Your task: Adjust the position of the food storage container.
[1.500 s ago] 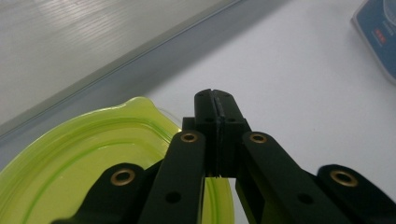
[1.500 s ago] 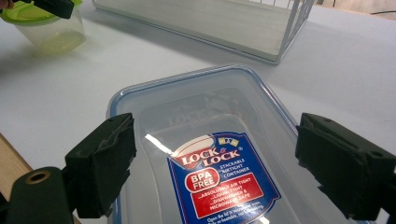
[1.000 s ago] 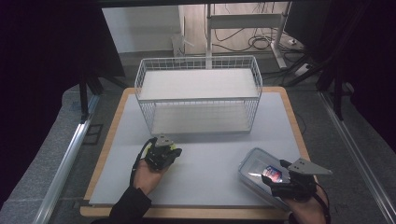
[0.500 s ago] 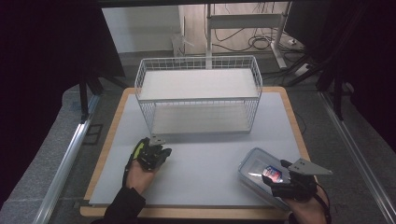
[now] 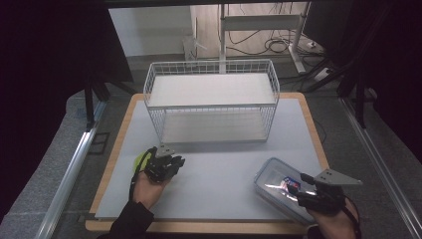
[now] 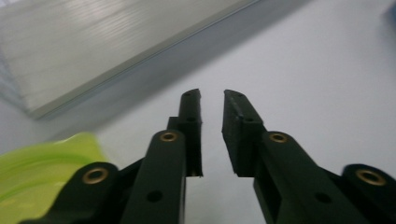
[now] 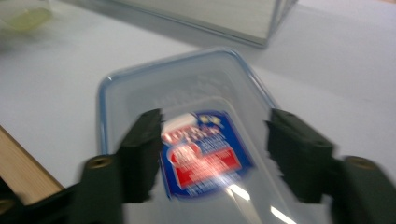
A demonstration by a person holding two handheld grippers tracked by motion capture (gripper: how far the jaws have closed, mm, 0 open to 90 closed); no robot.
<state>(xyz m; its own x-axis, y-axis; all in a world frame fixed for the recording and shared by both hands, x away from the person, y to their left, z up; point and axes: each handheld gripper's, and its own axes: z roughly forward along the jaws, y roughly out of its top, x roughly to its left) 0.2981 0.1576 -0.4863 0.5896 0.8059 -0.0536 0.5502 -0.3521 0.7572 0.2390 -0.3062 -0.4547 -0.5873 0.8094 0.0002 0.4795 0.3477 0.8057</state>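
Note:
A clear plastic box (image 5: 271, 179) with a blue-rimmed lid (image 7: 187, 79) and a red and blue label (image 7: 205, 154) lies at the near right of the mat. My right gripper (image 5: 297, 187) hovers over its near end. In the right gripper view it (image 7: 215, 126) stands wide open, one jaw on each side of the label. My left gripper (image 5: 178, 161) is at the near left, just above the mat. Its jaws (image 6: 212, 100) are a narrow gap apart with nothing between them. A lime-green object (image 5: 141, 160) sits beside the left hand, blurred at the lower left (image 6: 42, 158).
A white wire basket (image 5: 211, 74) with two shelf boards stands at the back middle of the grey mat (image 5: 224, 164). Its lower board (image 6: 93, 42) is just ahead of the left gripper. A wooden edge (image 5: 114, 149) frames the mat. Cables and table legs lie beyond.
My left gripper has shifted left and slightly nearer to the front edge. The right gripper and the box have stayed put.

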